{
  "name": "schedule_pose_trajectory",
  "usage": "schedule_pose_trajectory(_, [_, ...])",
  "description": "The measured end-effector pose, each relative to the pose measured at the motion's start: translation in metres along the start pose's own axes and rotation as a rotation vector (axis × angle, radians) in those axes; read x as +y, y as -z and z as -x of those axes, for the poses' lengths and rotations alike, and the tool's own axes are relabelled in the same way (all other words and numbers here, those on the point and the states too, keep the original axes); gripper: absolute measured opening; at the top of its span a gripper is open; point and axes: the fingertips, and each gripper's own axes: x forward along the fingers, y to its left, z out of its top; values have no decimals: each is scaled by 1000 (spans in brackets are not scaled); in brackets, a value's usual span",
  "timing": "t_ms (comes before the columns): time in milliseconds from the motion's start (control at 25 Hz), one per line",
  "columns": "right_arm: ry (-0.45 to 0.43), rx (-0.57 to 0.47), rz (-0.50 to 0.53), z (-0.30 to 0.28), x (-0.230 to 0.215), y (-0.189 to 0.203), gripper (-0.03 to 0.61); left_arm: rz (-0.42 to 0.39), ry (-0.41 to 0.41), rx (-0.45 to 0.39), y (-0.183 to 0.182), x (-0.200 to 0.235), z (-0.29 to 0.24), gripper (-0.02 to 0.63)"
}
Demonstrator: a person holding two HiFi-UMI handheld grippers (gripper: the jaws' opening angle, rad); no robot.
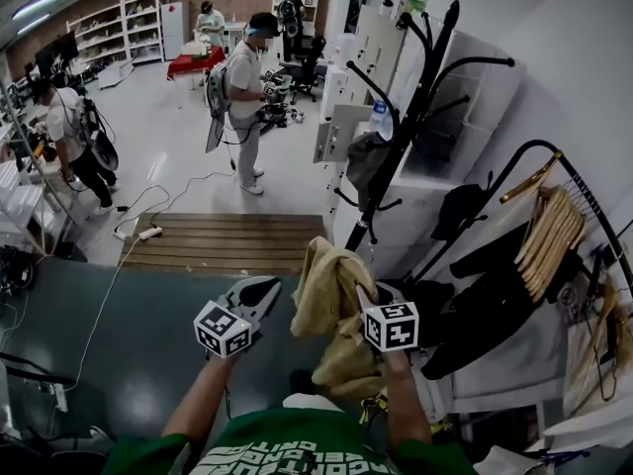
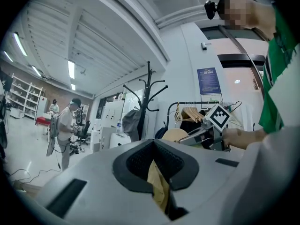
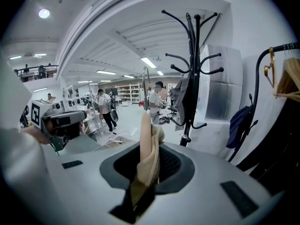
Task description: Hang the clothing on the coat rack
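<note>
Tan garment (image 1: 331,310), long axis vertical

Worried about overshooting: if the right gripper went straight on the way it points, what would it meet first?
Apart from the tan garment in its jaws, probably the light floor; the black metal coat rack stands slightly right of that line, though depth is unclear.

bright ceiling lights (image 2: 71,69), fisheye edges, dark corners

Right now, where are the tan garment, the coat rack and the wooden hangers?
tan garment (image 1: 331,300): head view, middle of the bunched cloth.
coat rack (image 1: 411,115): head view, its black pole.
wooden hangers (image 1: 549,231): head view, middle of the bundle.
</note>
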Motion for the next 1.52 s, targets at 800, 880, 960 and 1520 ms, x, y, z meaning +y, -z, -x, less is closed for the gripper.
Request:
schedule_pose_trajectory(800, [-10,-106,31,-47,-44,-140,72,-64,-22,-34,-37,40,-33,5])
schedule_pose_trajectory(880, [-10,-110,34,-52,-49,-150,72,-64,-31,-34,-37,44,-35,5])
schedule_pose_trajectory(960, [-9,-113,38,-58,-54,-158,72,-66,-36,-38,-40,48,-38,5])
schedule_pose_trajectory(1520, [6,-90,10,-102,-91,-191,72,-57,-48,-43,-45,70,-57,5])
